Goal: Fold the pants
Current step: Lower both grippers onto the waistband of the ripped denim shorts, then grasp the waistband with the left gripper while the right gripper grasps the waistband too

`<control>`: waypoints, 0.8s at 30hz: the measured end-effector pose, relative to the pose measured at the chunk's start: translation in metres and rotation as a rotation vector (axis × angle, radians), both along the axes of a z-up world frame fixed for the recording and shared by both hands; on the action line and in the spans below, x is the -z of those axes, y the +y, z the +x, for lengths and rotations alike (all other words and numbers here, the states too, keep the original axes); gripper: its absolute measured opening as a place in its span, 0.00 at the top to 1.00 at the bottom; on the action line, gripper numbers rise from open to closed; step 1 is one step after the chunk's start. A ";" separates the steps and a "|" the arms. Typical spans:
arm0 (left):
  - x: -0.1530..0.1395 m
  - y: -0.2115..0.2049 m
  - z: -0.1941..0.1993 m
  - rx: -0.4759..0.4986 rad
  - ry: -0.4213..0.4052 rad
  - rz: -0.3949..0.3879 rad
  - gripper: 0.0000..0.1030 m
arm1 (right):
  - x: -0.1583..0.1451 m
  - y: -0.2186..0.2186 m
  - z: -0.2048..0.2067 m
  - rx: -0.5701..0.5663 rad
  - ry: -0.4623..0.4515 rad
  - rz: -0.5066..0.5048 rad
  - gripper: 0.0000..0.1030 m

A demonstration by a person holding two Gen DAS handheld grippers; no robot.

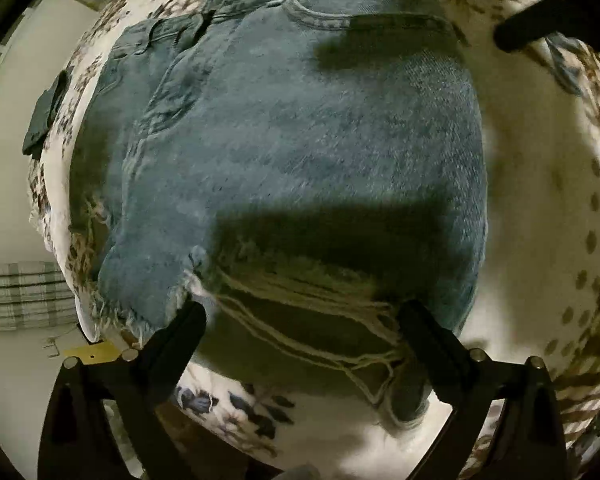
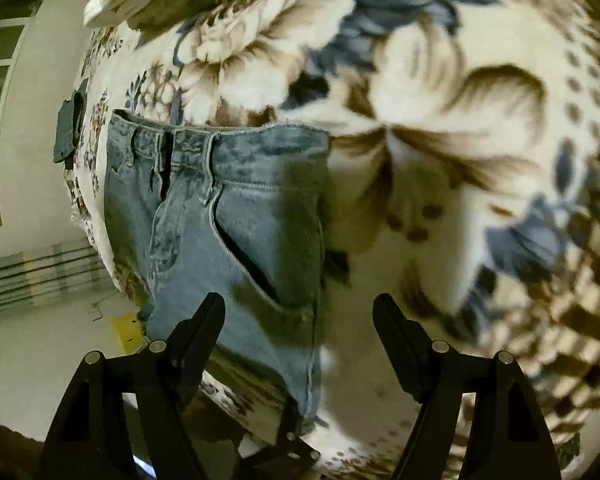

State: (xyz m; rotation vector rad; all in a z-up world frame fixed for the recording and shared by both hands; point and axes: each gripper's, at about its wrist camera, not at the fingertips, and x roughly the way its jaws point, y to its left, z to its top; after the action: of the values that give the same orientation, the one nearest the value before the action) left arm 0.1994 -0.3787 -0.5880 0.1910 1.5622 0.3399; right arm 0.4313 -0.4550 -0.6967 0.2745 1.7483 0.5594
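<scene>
Light blue denim pants (image 1: 300, 140) lie folded on a floral blanket (image 1: 540, 200), waistband at the far end, frayed hem and loose white threads at the near end. My left gripper (image 1: 300, 312) is open, its fingertips just above the frayed hem, holding nothing. In the right wrist view the pants (image 2: 228, 216) lie to the left, waistband and pocket showing. My right gripper (image 2: 300, 304) is open and empty, above the pants' right edge and the blanket (image 2: 440, 160). The other gripper's black fingers (image 1: 528, 28) show at the top right of the left view.
The blanket covers a bed whose left edge drops to a pale floor (image 2: 40, 352). A dark folded cloth (image 2: 70, 124) hangs at the bed's far left edge. A striped mat (image 1: 20, 296) and a yellow tag (image 1: 96, 352) lie on the floor.
</scene>
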 end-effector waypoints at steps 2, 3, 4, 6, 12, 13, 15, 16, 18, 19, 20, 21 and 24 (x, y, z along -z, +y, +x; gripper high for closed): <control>0.003 -0.003 0.001 0.001 0.002 -0.035 0.17 | 0.006 0.006 0.008 0.013 0.002 0.011 0.24; 0.002 -0.003 0.001 0.002 0.000 -0.059 0.29 | 0.008 0.009 0.012 0.020 0.001 0.012 0.26; 0.002 -0.004 0.000 0.005 -0.001 -0.097 0.38 | 0.008 0.011 0.016 0.025 -0.004 0.013 0.28; 0.002 -0.004 0.002 0.006 0.003 -0.190 0.79 | 0.008 0.017 0.020 0.021 -0.005 0.017 0.40; -0.020 0.015 0.012 -0.055 -0.069 -0.294 1.00 | 0.001 0.028 0.024 -0.036 -0.046 -0.040 0.80; -0.025 0.019 0.014 -0.057 -0.083 -0.297 1.00 | -0.003 0.028 0.024 -0.037 -0.050 -0.038 0.82; -0.039 0.025 0.016 -0.062 -0.111 -0.305 1.00 | -0.013 0.026 0.023 -0.033 -0.062 -0.033 0.88; -0.046 0.027 0.017 -0.062 -0.122 -0.311 1.00 | -0.018 0.022 0.022 -0.029 -0.064 -0.028 0.89; -0.060 0.032 0.018 -0.066 -0.137 -0.321 1.00 | -0.030 0.026 0.021 -0.022 -0.075 -0.024 0.91; -0.066 0.035 0.019 -0.071 -0.146 -0.336 1.00 | -0.037 0.028 0.020 -0.020 -0.082 -0.023 0.92; -0.077 0.038 0.020 -0.072 -0.159 -0.337 1.00 | -0.045 0.027 0.020 -0.016 -0.090 -0.019 0.92; -0.084 0.042 0.020 -0.076 -0.172 -0.338 1.00 | -0.052 0.029 0.019 -0.012 -0.097 -0.017 0.93; -0.108 0.058 0.022 -0.093 -0.216 -0.358 1.00 | -0.073 0.039 0.016 -0.007 -0.119 -0.009 0.93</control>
State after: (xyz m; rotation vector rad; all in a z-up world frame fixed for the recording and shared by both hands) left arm 0.2209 -0.3205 -0.4804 -0.1919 1.3936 0.1431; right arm 0.4474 -0.4155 -0.6234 0.2245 1.6369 0.5619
